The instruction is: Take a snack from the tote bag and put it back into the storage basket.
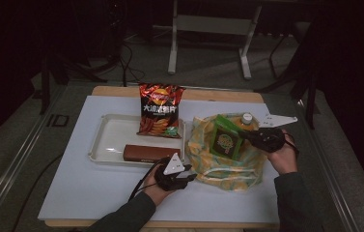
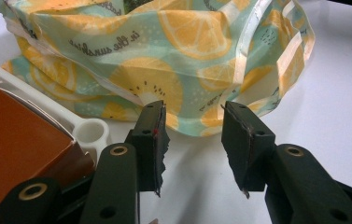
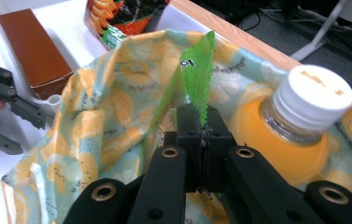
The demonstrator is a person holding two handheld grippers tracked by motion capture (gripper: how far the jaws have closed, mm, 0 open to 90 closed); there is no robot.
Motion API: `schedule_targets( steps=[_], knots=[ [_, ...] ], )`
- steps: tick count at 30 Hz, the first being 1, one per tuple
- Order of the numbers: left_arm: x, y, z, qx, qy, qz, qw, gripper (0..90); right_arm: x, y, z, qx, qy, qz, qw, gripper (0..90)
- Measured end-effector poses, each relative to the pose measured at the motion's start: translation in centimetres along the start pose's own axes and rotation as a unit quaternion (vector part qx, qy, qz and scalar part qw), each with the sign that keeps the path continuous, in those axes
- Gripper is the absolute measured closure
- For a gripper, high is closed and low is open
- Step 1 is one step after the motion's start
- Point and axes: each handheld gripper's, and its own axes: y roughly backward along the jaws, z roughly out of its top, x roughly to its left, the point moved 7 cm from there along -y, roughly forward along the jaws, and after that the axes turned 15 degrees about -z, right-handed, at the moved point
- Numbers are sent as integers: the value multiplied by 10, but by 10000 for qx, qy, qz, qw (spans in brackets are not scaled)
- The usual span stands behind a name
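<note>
A lemon-print bag [image 1: 223, 166] lies open on the white table, right of centre. Inside it stand a green packet [image 1: 227, 139] and an orange drink bottle [image 1: 247, 119] with a white cap [image 3: 314, 91]. My right gripper [image 1: 253, 137] reaches in from the right and is shut on the packet's serrated top edge [image 3: 198, 77], with the jaws [image 3: 203, 133] pressed together on it. My left gripper [image 1: 191, 176] rests on the table by the bag's near-left corner. Its jaws [image 2: 193, 144] stand open with nothing between them, and the bag's fabric [image 2: 164, 70] lies just beyond the tips.
A white tray [image 1: 108, 140] sits left of the bag. It holds a red and black chips bag [image 1: 160, 110] at the back and a brown box [image 1: 146, 152] at the front, close to my left gripper. Bare white table lies to the front left.
</note>
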Motion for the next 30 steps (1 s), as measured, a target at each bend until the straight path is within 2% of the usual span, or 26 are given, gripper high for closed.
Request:
schedule_targets(
  steps=[18,30],
  knots=[
    [1,0,0,10,21,15,10000,592,1,11,14,-163,260,29,9995,896],
    [1,0,0,8,35,11,10000,593,2,21,23,-250,454,170,9985,898]
  ],
)
